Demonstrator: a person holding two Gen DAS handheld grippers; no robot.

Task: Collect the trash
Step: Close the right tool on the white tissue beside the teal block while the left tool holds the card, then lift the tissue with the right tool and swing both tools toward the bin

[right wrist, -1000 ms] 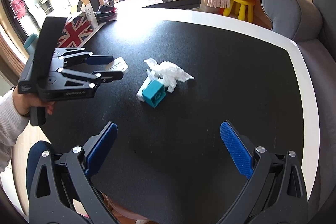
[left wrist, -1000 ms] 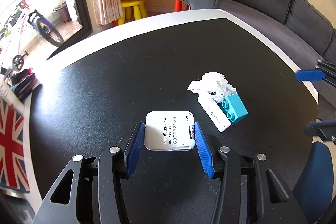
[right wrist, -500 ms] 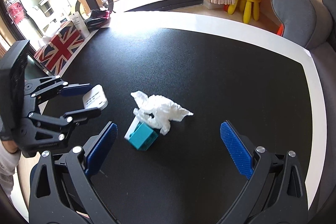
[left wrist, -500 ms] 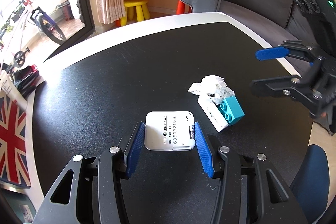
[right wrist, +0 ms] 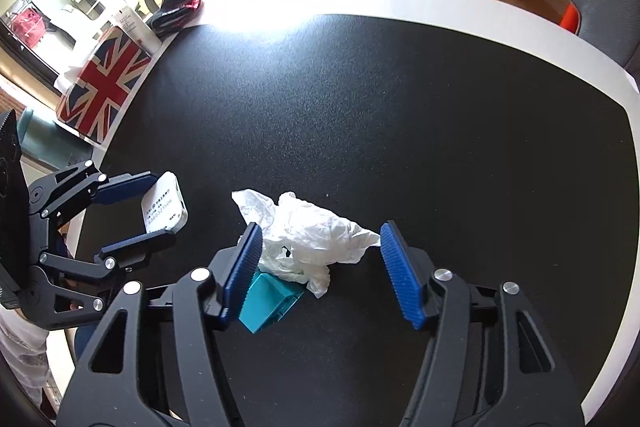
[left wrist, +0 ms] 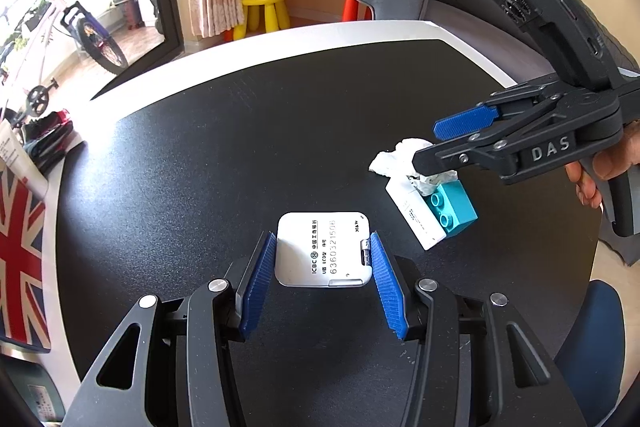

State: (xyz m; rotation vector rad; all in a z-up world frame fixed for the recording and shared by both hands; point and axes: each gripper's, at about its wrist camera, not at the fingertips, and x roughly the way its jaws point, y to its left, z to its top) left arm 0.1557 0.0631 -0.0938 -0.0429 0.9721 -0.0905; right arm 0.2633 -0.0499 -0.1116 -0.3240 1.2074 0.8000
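White tissue (right wrist: 308, 239), teal block (right wrist: 270, 303), black table (right wrist: 400, 127)

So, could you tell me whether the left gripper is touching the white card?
Touching: in the left wrist view, both blue pads of the left gripper press the white card's side edges.

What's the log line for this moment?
left gripper: shut on white card device | right gripper: open, straddling crumpled tissue | teal block: beside tissue on black table

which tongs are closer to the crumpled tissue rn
Right. The right tongs are open with the crumpled tissue between their pads; the left tongs, shut on the white card device, are off to its side.
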